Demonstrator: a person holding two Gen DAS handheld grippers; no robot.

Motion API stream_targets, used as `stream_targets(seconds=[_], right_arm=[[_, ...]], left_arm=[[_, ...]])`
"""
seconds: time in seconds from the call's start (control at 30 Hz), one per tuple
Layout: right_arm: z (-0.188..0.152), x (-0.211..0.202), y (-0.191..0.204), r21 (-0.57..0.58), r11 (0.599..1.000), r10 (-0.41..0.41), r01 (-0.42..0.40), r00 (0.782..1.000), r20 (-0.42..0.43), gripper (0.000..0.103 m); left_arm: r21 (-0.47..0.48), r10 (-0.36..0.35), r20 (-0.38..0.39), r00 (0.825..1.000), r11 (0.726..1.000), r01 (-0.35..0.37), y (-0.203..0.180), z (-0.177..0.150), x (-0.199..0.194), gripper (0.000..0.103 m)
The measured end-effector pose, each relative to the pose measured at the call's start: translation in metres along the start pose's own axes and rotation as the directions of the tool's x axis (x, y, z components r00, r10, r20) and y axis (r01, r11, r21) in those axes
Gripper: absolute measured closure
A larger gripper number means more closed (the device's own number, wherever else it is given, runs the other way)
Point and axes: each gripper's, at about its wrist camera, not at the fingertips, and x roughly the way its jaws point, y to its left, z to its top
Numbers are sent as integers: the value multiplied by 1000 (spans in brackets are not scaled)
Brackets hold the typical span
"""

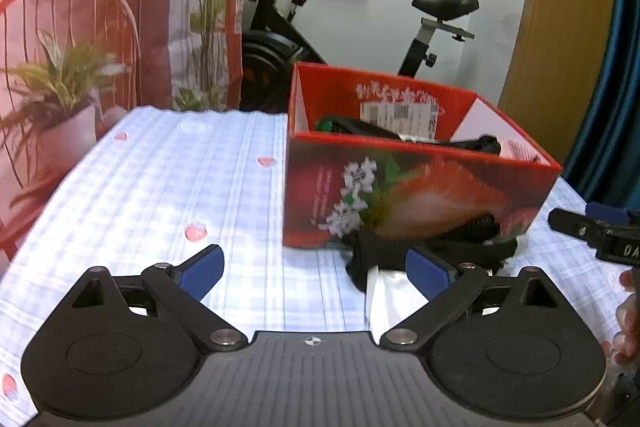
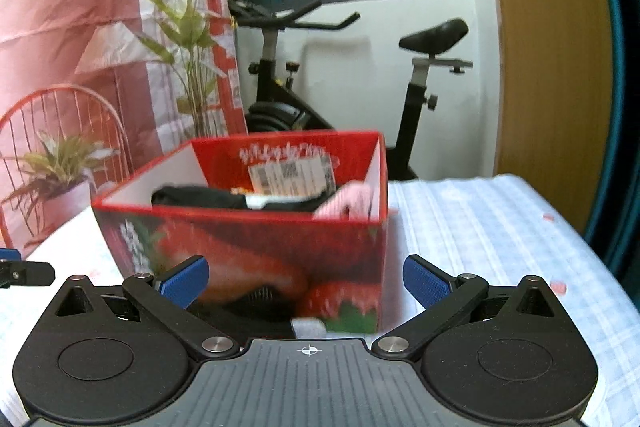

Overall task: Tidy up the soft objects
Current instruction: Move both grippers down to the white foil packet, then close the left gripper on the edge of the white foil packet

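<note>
Left wrist view shows your left tool with its blue pads spread wide and nothing between them, held low over the desk in its checked cloth. Take the red box as your landmark: it stands on the desk ahead and to the right of this tool. Just in front of the box's near wall, touching its base, lies a black soft item with a white piece under its near edge; the left tool's right pad sits just in front of that heap, and you cannot tell whether it touches. Inside the box lie dark garments. To the right of the box, the tip of your right tool pokes in, with fingers of your hand at the frame edge.

From the right wrist view, your right tool is likewise wide open and empty, straight in front of the box. Within the box, black fabric lies across the middle and a pink cloth rests against the right wall. At the foot of the box's near wall is the dark item again, blurred, with a white bit beside it.
</note>
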Motion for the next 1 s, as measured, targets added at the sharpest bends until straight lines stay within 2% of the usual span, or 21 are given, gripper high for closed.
stream_targets(seconds=[0.13, 0.33, 0.43, 0.5, 0.57, 0.67, 0.87, 1.0], right_arm=[[-20, 8, 0, -5, 1000, 4, -5, 999, -45, 0], [-42, 18, 1, -11, 1000, 16, -17, 995, -101, 2], [-50, 24, 7, -27, 999, 33, -37, 990, -138, 8], [-55, 27, 11, -28, 998, 49, -55, 985, -168, 15], [-60, 29, 16, -32, 997, 65, -73, 979, -193, 21], [-65, 32, 20, -42, 996, 70, -81, 973, -218, 27], [-68, 37, 14, 1, 996, 85, -87, 964, -251, 38], [-69, 39, 8, 24, 996, 93, -90, 963, -252, 39]], left_arm=[[-2, -20, -35, 999, 1000, 20, -1, -11, 9, 9], [-15, -89, -105, 990, 996, 88, -10, -28, 29, 24], [-21, -120, -144, 982, 993, 118, -16, -38, 42, 34], [-31, -137, -169, 976, 991, 134, -18, -42, 50, 48], [-45, -147, -185, 972, 989, 141, -19, -46, 57, 53], [-53, -146, -206, 968, 989, 138, -18, -46, 62, 53], [-55, -206, -212, 955, 978, 199, -27, -45, 66, 58], [-68, -229, -215, 949, 973, 219, -32, -49, 67, 59]])
